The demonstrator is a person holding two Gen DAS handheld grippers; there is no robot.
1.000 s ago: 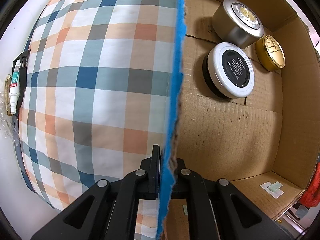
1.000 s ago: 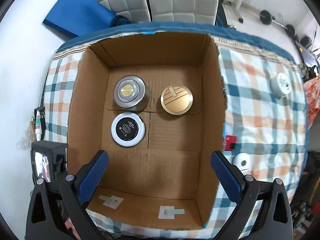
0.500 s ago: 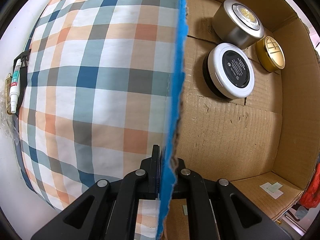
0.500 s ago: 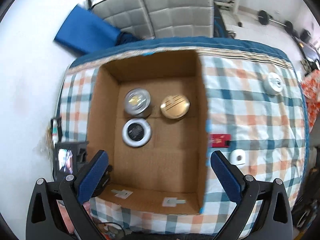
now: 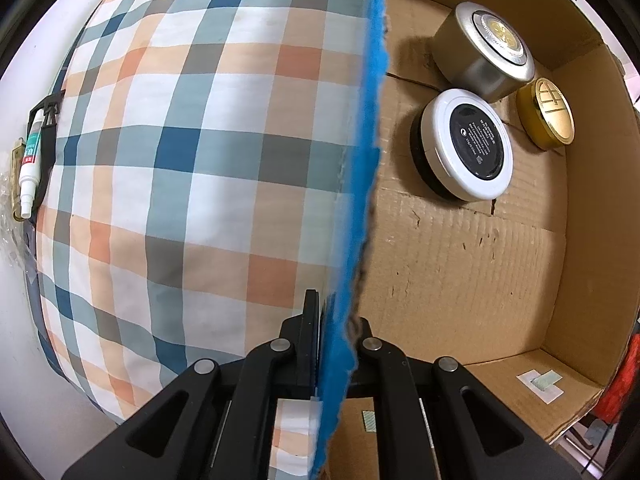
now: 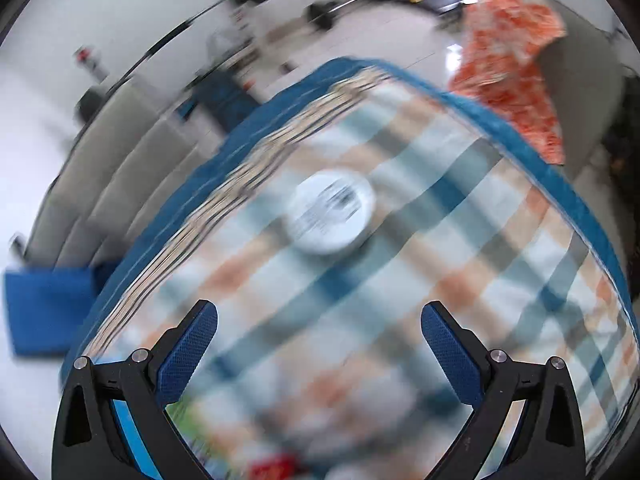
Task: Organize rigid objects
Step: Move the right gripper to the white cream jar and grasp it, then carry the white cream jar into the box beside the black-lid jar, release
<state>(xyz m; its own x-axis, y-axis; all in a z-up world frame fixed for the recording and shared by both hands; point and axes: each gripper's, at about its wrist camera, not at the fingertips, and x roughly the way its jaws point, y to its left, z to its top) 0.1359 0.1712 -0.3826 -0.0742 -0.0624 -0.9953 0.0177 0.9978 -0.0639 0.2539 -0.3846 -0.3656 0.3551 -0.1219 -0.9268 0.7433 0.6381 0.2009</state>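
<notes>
My left gripper (image 5: 334, 320) is shut on the blue-taped left wall of the cardboard box (image 5: 366, 168). Inside the box lie a silver tin (image 5: 486, 50), a white-rimmed black jar (image 5: 468, 148) and a gold-lidded jar (image 5: 546, 114). My right gripper (image 6: 320, 340) is open and empty above the checked cloth (image 6: 400, 280), pointing at a round white jar (image 6: 330, 212) that lies ahead of it. The right wrist view is blurred by motion.
A white tube (image 5: 30, 168) hangs in a holder at the table's left edge. An orange patterned cloth (image 6: 516, 56) lies beyond the table's far right corner. Grey chairs (image 6: 108, 184) and a blue mat (image 6: 44, 312) stand at the left, with something red (image 6: 272, 470) near the bottom edge.
My right gripper has swung away from above the box to the right, toward the white jar on the cloth. The left gripper has kept its hold on the box wall.
</notes>
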